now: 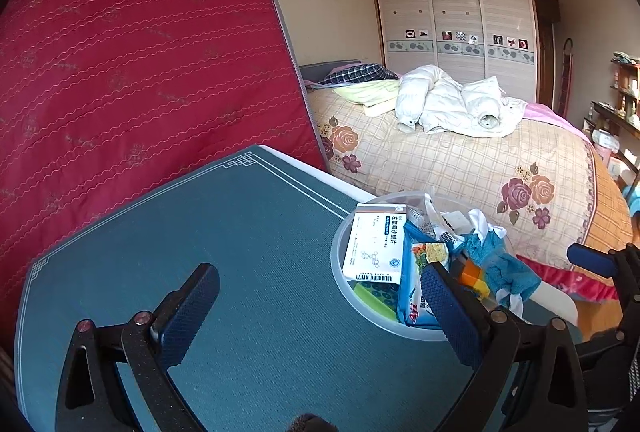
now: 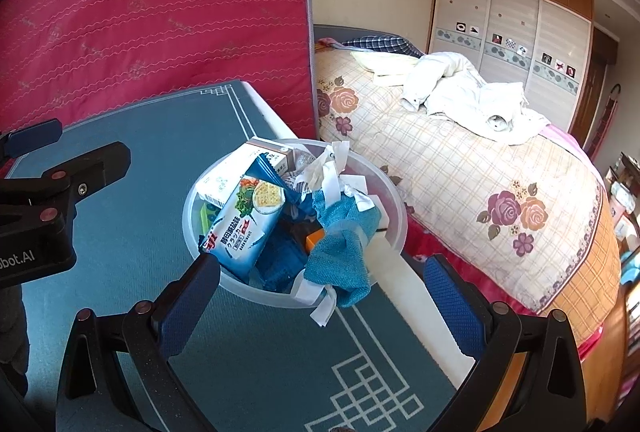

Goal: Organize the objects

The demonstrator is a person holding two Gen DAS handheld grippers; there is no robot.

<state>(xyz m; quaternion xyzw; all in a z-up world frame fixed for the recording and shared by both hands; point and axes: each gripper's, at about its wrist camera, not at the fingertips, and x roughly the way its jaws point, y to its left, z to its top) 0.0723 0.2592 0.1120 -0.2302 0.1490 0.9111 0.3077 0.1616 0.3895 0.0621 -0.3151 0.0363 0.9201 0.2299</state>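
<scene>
so both my grippers are spread wide with nothing in them, left one [image 1: 320, 312] over the teal mat [image 1: 240, 252], right one [image 2: 320, 296] just short of the tub [image 2: 394, 216]. tub sits at the mat's edge by the bed [image 2: 460, 167], stuffed with a cracker pack [image 2: 246, 222], a white box [image 1: 376, 246] and a teal cloth [image 2: 344, 248] spilling over the rim. red mattress [image 1: 132, 59] leans up behind, wardrobe [image 1: 456, 27] way back.

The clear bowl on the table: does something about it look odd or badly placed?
Yes. The clear bowl sits at the edge of the teal table beside the bed, and it is overfilled: a blue cloth hangs over its rim.
</scene>
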